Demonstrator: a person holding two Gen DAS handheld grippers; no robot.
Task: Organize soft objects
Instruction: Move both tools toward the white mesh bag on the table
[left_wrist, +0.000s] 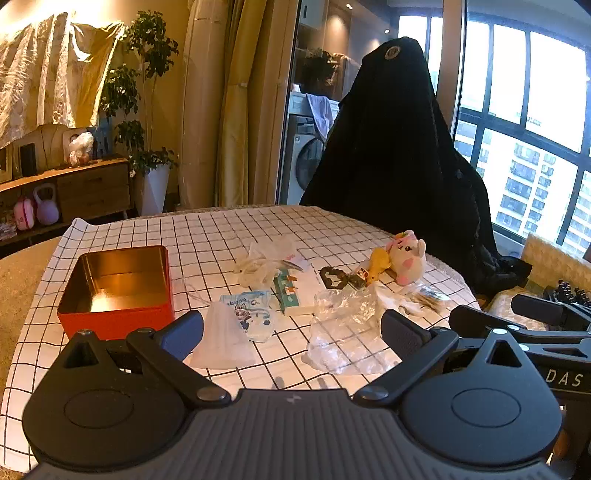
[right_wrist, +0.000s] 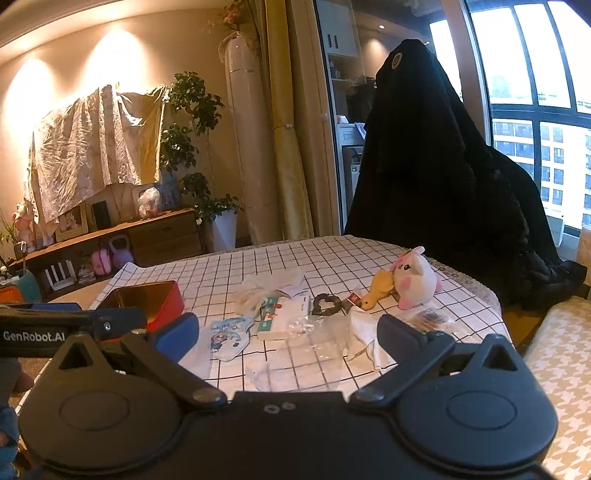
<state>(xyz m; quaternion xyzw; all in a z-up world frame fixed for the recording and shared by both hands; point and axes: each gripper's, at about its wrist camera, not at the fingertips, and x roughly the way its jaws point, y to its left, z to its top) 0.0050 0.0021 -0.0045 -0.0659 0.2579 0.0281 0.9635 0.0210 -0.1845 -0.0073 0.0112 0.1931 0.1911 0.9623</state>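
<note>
An open red tin box (left_wrist: 118, 291) (right_wrist: 155, 301) stands at the table's left, with nothing visible inside. A white and pink plush toy (left_wrist: 408, 260) (right_wrist: 415, 282) and a yellow plush duck (left_wrist: 378, 262) (right_wrist: 380, 288) lie at the far right. A white mesh pouch (left_wrist: 221, 336) lies by my left finger. A blue cartoon packet (left_wrist: 253, 308) (right_wrist: 229, 334), a tissue box (left_wrist: 299, 291) (right_wrist: 284, 317) and clear plastic bags (left_wrist: 343, 332) (right_wrist: 317, 332) lie mid-table. My left gripper (left_wrist: 291, 328) and right gripper (right_wrist: 288, 332) are open, empty, and hover above the table's near edge.
A white grid tablecloth (left_wrist: 229, 232) covers the table. A chair draped in black cloth (left_wrist: 399, 147) stands behind it. A black heart-shaped piece (left_wrist: 334, 277) and a small packet (left_wrist: 432, 295) lie to the right. A sofa (right_wrist: 561, 350) is at right.
</note>
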